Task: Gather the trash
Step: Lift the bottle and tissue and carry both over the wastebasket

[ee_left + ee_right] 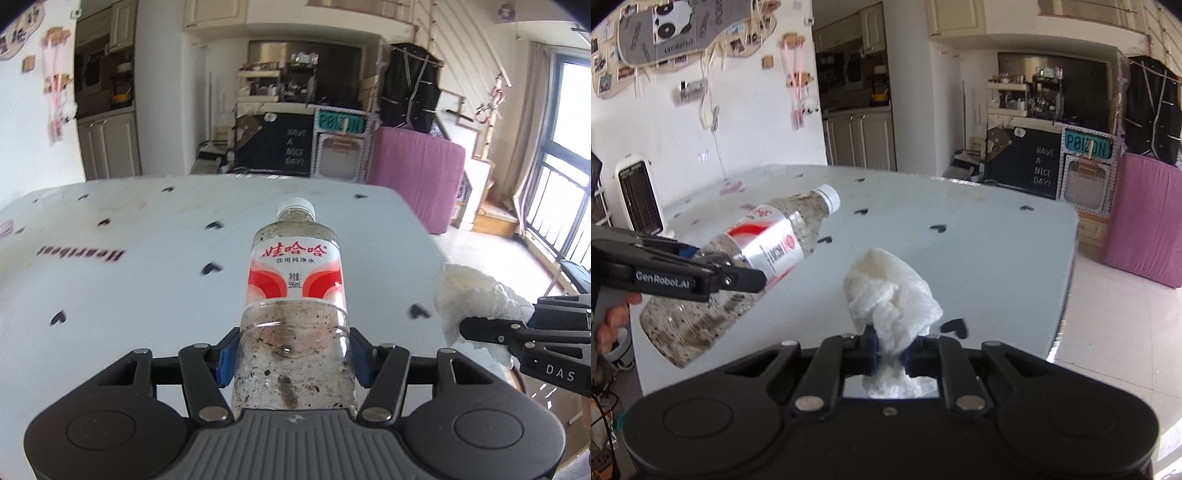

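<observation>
My left gripper (pixel 293 352) is shut on a dirty clear plastic water bottle (pixel 295 280) with a red and white label and a white cap, held above the white table (pixel 110 295). The bottle also shows in the right wrist view (pixel 753 258), tilted, with the left gripper (pixel 713 273) clamped on its lower half. My right gripper (pixel 888 352) is shut on a crumpled white paper towel (pixel 890 295), held above the table's right part (pixel 997 266). The towel (pixel 476 295) and right gripper (pixel 476 326) appear at the right in the left wrist view.
The table carries small black heart marks and the word "Heartbeat" (pixel 79 254). A white heater (pixel 639 195) stands at the table's left. Behind are a black sign cabinet (pixel 273 144), a pink covered box (pixel 413 177), kitchen cupboards (pixel 107 144) and a window (pixel 565 184).
</observation>
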